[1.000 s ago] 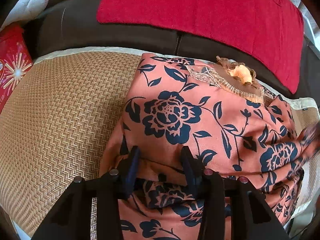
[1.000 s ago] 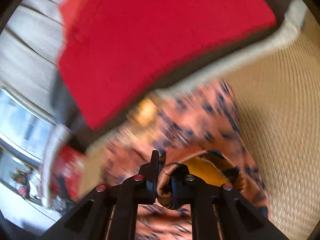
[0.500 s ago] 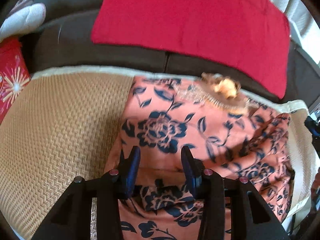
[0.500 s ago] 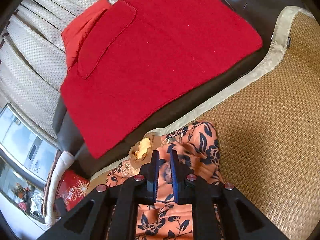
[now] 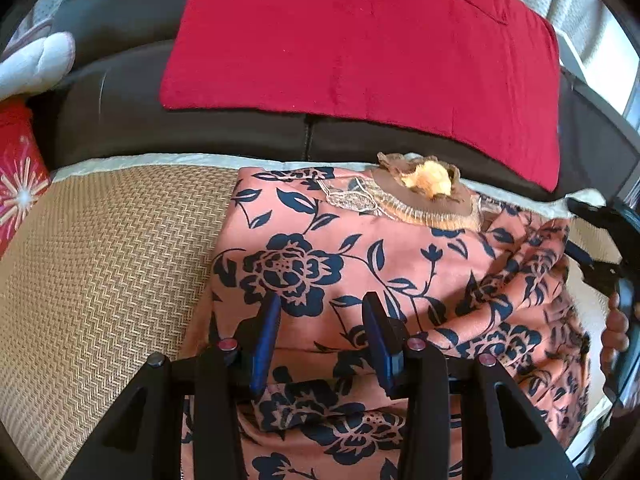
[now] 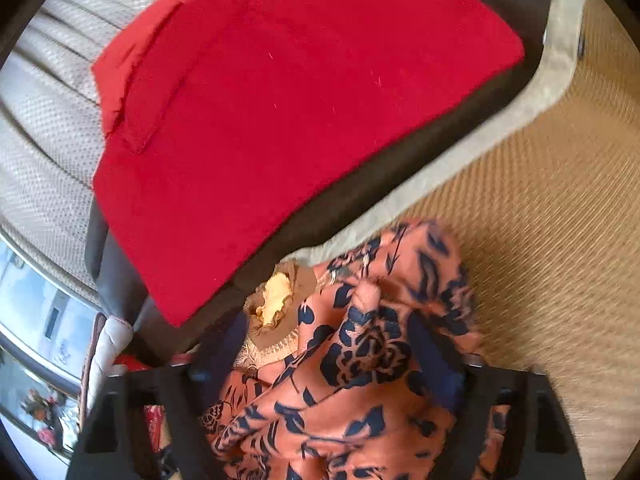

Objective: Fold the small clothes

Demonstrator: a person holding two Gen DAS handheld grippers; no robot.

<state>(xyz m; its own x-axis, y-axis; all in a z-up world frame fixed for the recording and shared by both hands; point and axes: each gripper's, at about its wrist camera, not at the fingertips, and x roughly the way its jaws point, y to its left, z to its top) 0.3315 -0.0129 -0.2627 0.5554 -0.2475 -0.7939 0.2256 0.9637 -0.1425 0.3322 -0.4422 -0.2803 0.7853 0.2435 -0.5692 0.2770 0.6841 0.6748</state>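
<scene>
A: While the woven mat [image 5: 100,264] covers the seat, where's the floral garment [image 5: 360,248]?
B: On the mat's right part, collar at the far edge, below the red cloth [image 5: 360,40].
A: Grippers?
B: Left gripper [image 5: 320,320] stands apart over the fabric, gripping nothing. Right gripper [image 6: 328,360] is opening, bunched cloth between its jaws.

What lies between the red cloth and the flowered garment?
In the left wrist view, between the red cloth and the flowered garment, a dark sofa strip and the mat's pale border lie.
</scene>
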